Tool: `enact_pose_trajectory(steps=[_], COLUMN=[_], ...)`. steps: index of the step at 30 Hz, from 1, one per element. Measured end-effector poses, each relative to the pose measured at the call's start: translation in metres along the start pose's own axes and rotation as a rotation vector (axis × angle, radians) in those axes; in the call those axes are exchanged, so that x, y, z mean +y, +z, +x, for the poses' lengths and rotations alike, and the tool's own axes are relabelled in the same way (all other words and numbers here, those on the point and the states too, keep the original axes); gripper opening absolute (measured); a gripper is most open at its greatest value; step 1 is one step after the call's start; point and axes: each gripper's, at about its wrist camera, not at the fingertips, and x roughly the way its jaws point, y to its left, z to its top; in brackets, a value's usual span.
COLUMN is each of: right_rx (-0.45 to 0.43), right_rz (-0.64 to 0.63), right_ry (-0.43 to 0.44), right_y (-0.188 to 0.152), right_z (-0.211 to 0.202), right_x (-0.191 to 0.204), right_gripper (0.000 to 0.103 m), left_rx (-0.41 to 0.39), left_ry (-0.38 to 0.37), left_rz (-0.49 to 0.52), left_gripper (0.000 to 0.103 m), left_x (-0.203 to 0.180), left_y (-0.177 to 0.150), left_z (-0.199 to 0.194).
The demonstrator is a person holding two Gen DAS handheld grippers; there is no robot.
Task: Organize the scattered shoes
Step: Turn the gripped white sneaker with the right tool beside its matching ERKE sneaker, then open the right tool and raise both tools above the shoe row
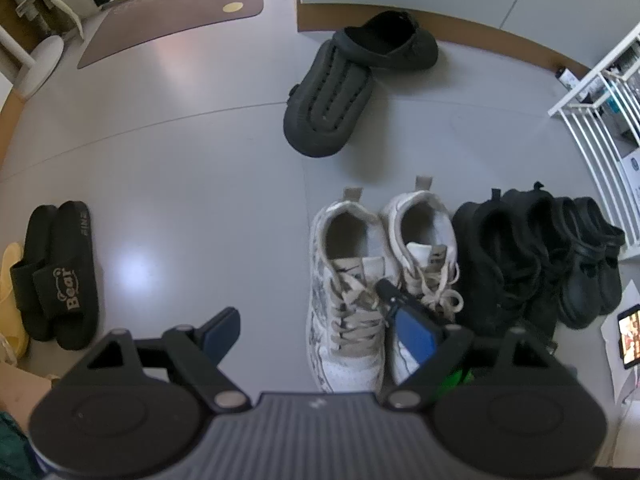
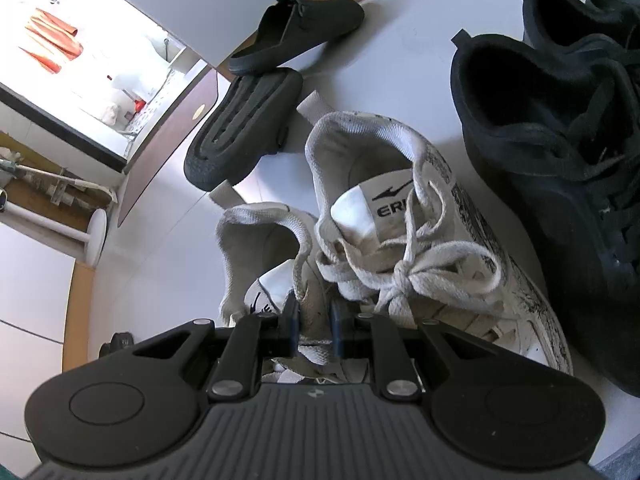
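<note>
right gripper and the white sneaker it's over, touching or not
Touching. The right wrist view shows the right gripper with its pads closed on the laces and tongue of the left white sneaker, fabric pinched between them.

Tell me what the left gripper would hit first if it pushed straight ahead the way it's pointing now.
Most likely bare grey floor. The left gripper hangs open, pointing steeply down; the white sneaker sits just right of that line, so its edge might be clipped. Depth is hard to judge.

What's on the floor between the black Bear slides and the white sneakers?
Nothing: in the left wrist view, bare grey floor separates the Bear slides from the white sneakers.
</note>
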Motion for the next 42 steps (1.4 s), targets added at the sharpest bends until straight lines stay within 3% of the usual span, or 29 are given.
enact_pose_trajectory(steps=[7, 8, 10, 13, 16, 21, 28, 42], right_rx=[0.003, -0.004, -0.015, -0.021, -0.013, 0.002, 0.106, 0.107], right_rz=[0.016, 0.021, 0.005, -0.030, -0.106, -0.208, -0.288, -0.258], right_ry=[0.013, 0.014, 0.008, 0.015, -0.012, -0.064, -0.113, -0.119], right_y=[0.002, 0.000, -0.006, -0.017, -0.030, -0.046, -0.061, -0.054], right_z=[-0.001, -0.002, -0.006, -0.009, -0.009, -0.006, 0.013, -0.009], right_x=[-0.002, -0.002, 0.002, 0.009, 0.017, 0.023, 0.023, 0.020], right_gripper=[0.025, 0.029, 0.049, 0.066, 0.079, 0.086, 0.083, 0.076], left_rx=[-0.003, -0.005, -0.007, -0.007, -0.008, -0.010, -0.008, -0.061], left_ry=[-0.003, -0.001, 0.006, 0.011, 0.006, 0.000, 0.000, -0.023], left_rz=[0.002, 0.000, -0.009, -0.026, -0.020, -0.005, -0.014, -0.021], left_gripper=[0.087, 0.087, 0.087, 0.087, 0.087, 0.087, 0.087, 0.087], left_x=[0.002, 0.002, 0.004, 0.006, 0.003, -0.002, 0.002, -0.001], left_y=[0.002, 0.002, 0.002, 0.002, 0.002, 0.003, 0.003, 0.008], left_z=[-0.001, -0.001, -0.001, 0.000, -0.001, -0.002, -0.002, -0.019])
